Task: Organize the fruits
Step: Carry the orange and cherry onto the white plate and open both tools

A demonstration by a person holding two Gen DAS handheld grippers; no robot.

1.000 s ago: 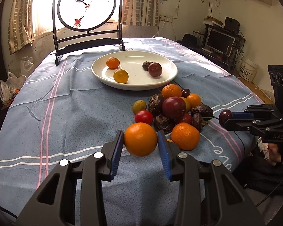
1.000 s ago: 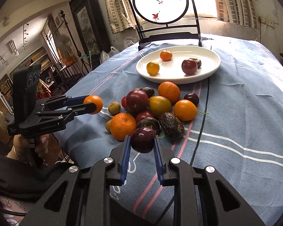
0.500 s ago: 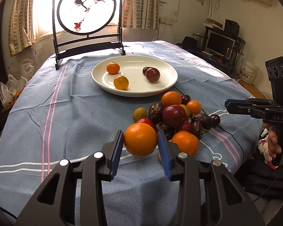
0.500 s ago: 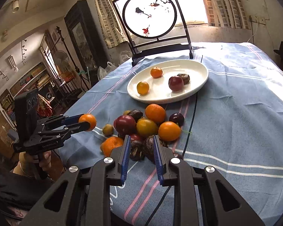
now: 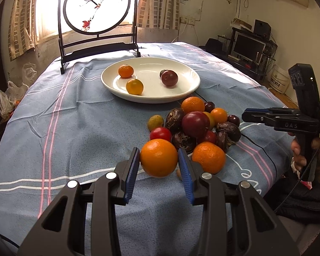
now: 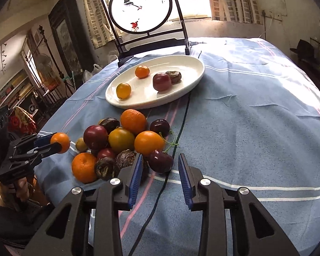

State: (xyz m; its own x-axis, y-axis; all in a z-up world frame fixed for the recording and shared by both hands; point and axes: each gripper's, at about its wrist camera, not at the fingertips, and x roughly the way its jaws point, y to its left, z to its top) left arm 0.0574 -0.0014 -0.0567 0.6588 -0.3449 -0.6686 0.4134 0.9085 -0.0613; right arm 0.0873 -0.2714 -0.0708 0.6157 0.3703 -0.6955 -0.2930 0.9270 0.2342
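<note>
four fruits are already laid on the white oval plate (image 5: 193, 85); a heap (image 6: 121, 140) remains on the cloth. a round orange (image 5: 159, 157) is clamped by the left gripper (image 5: 159, 166); the right gripper (image 6: 160, 170) (jaws just opened) stands apart, a dark cherry (image 6: 161, 161) unpressed between.

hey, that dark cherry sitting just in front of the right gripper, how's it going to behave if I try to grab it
The cherry looks round and glossy, so it may roll or slip out as the right gripper closes. It lies free on the tablecloth beside the pile, so a nudge could send it off. It's small, probably light and easily bruised.
</note>
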